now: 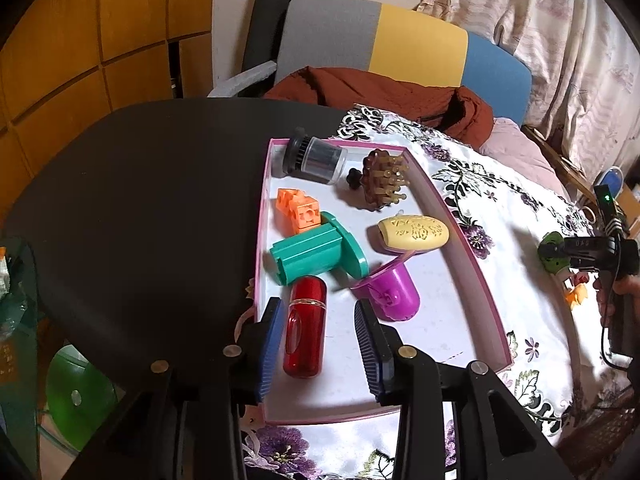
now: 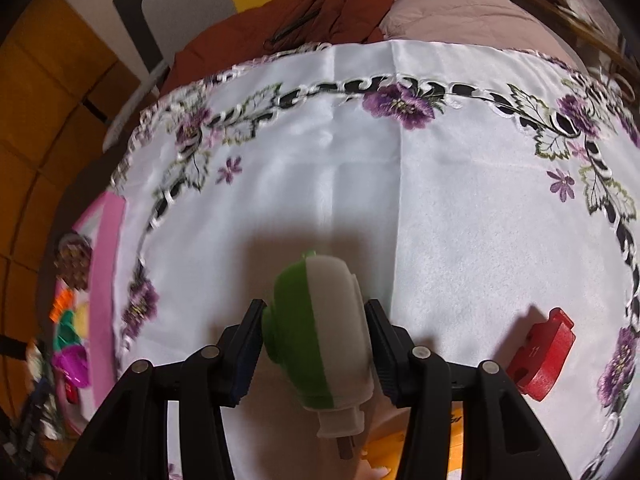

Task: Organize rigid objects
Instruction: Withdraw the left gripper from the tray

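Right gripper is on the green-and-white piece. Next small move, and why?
Probably lift the green-and-white piece and carry it left toward the pink tray. The right gripper has its jaws against both sides of it, and the other sorted objects already lie in that tray, beside the white tablecloth.

Left gripper: angled downward, jaws parted, pads apparently clear of anything. Right gripper: pointing steeply down, jaws clamped on object.

The tray is pink-rimmed with a white floor, holding a red capsule, teal holder, orange block, yellow oval and purple cup. The cloth is white with purple flowers. A green-and-white toy and, seemingly, a red block lie on it.
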